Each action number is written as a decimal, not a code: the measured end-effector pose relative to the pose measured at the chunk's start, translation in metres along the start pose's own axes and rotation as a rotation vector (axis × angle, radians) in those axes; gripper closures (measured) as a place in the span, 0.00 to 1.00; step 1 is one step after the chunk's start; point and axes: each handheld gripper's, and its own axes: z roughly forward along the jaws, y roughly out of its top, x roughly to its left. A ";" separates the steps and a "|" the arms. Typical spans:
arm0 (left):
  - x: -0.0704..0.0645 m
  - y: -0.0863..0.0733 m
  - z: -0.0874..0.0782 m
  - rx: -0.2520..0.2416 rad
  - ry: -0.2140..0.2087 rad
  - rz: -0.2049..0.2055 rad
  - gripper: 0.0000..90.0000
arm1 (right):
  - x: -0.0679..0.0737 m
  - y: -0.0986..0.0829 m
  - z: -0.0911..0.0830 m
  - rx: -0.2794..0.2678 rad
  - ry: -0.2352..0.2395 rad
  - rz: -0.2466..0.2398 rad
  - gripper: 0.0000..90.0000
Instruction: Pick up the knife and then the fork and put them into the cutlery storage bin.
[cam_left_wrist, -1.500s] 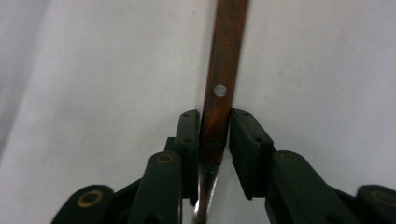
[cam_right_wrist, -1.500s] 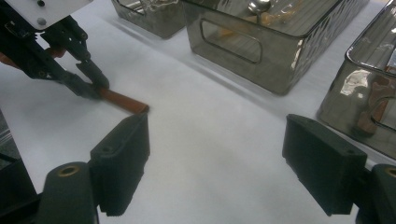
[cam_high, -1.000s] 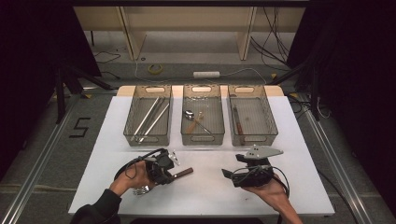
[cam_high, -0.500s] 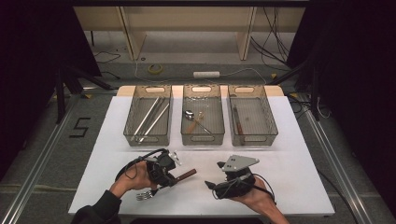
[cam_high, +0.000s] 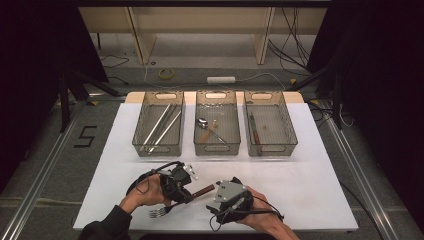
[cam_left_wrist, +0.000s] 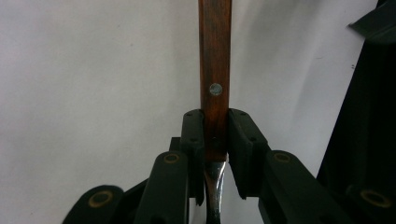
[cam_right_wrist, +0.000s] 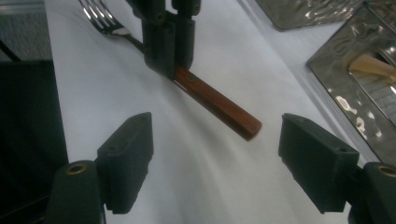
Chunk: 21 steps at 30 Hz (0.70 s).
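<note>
A fork with a brown wooden handle lies low over the white table near the front edge, its tines pointing toward the person. My left gripper is shut on the handle where wood meets metal. My right gripper stands open just right of the handle's free end, jaws wide on either side of it and touching nothing. The left gripper faces it from across the handle.
Three wire baskets stand in a row at the back of the table: the left one holds long metal rods, the middle one a spoon, the right one a dark-handled utensil. A table edge runs close behind both hands.
My right gripper has moved left across the table toward the fork's handle end. The left gripper has kept its hold on the fork and stayed nearly in place.
</note>
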 end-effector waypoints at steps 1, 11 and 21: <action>-0.001 0.001 0.000 -0.002 -0.001 0.000 0.85 | 0.001 0.001 0.002 0.005 -0.001 -0.017 0.31; -0.008 0.005 0.002 0.014 -0.032 0.022 0.85 | 0.010 0.003 0.018 0.051 -0.013 -0.132 0.36; -0.012 0.009 0.002 0.009 -0.065 0.030 0.85 | 0.017 0.003 0.029 0.088 -0.072 -0.256 0.45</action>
